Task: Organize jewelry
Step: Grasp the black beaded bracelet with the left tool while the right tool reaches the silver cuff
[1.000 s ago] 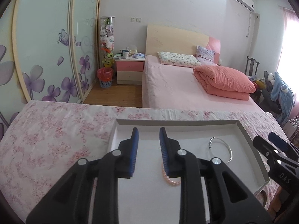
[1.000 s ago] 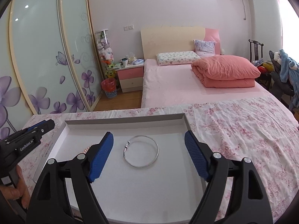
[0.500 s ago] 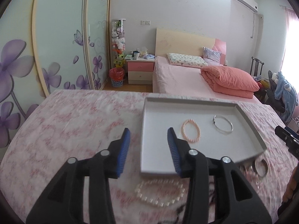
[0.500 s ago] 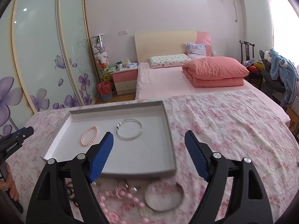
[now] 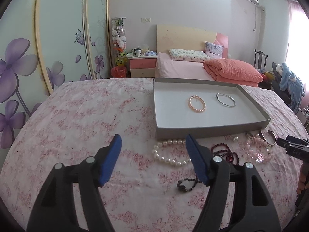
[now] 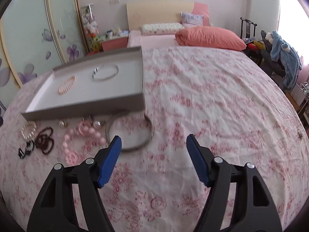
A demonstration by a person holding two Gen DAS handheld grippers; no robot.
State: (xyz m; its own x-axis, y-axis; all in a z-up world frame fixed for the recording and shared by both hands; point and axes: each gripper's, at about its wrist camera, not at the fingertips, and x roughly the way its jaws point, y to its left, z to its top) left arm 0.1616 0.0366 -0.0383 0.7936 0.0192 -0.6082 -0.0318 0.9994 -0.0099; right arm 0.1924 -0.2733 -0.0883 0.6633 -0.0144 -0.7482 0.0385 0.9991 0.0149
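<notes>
So both hand-held grippers have been pulled back off the grey tray (image 5: 212, 132) and are now pointed at the loose pile in front of it.

Left hand-held gripper (image 5: 153, 161): its jaws have just been opening and are now spread fairly wide, nothing between the pads. Before, it was nearly shut over the tray, so the pink bead bracelet (image 5: 197, 103) looks to have been dropped off there; it's now seen well ahead and to the right, inside the tray next to the silver bangle (image 5: 225, 99). Just ahead of the right finger a white pearl bracelet (image 5: 170, 152) is lying on the floral cloth (image 5: 77, 116), with a small black bead string (image 5: 186, 184) nearly under that finger.

Right hand-held gripper (image 6: 154, 160): jaws have been closing a little but are open and empty. A big metal bangle (image 6: 129, 133) sits just ahead of the left finger, pink bead pieces (image 6: 85, 133) further left.

Two items sorted, several left, so probably the next pickup for each hand.
</notes>
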